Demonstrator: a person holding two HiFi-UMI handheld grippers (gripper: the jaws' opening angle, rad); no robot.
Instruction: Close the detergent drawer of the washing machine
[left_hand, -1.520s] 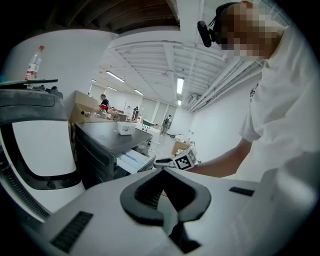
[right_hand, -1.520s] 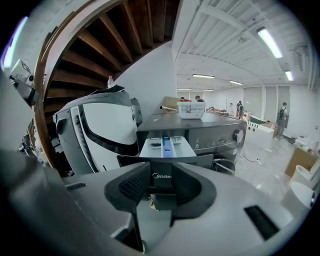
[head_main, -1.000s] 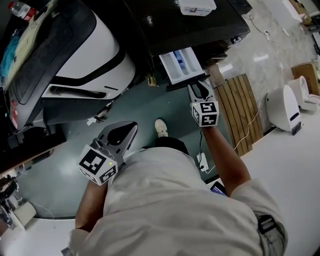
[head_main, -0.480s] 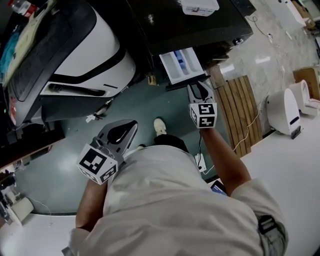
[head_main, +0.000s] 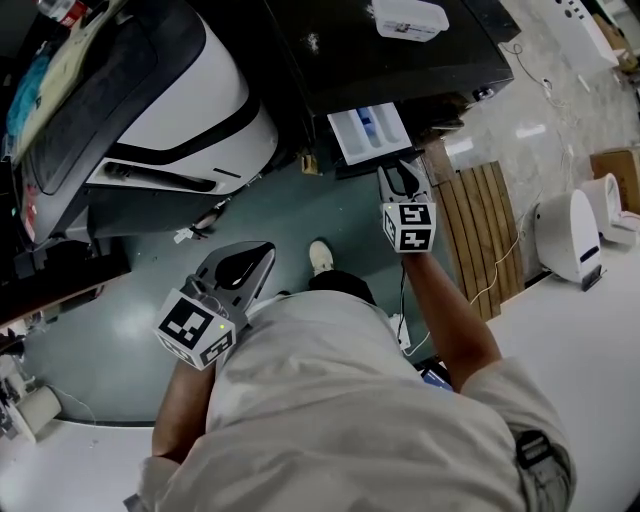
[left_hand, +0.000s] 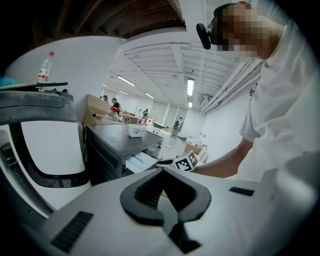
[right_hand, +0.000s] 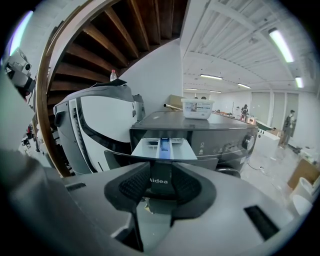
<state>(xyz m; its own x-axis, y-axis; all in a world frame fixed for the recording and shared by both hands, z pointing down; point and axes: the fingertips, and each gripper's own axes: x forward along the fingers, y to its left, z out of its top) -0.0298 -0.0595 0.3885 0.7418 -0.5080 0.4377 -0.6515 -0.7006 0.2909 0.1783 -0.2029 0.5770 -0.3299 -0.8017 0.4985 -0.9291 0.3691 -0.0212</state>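
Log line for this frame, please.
task: close drawer | drawer: part open | right gripper: open, at drawer front | left gripper: shut, empty

Left gripper (head_main: 257, 253) closed, right (head_main: 399, 172) seemingly parted

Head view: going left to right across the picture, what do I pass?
white machine → left claw → shoe → drawer → wooden slats → white unit
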